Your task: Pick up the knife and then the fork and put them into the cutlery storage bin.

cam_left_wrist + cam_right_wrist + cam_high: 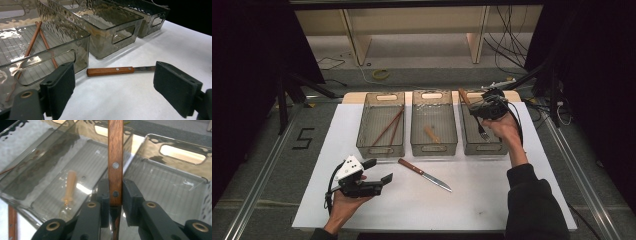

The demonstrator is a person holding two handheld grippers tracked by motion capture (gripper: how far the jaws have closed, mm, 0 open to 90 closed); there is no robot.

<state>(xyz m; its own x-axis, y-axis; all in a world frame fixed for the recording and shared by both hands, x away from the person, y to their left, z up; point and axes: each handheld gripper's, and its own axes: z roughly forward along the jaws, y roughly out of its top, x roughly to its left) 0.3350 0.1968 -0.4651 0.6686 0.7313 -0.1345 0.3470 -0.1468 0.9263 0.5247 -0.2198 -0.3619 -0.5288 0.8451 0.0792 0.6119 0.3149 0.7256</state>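
Above the right-hand bin (482, 135), the right hand-held gripper (115, 195) pinches a fork (115, 157) by its stiff, light, riveted wooden handle, probably slip-resistant.

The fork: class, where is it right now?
High view, right side: the fork hangs over the rightmost bin, clamped by its wooden handle in the right gripper.

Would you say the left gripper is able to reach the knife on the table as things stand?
Probably yes: the left gripper is open, the knife lies flat on bare table just beyond it, nothing between.
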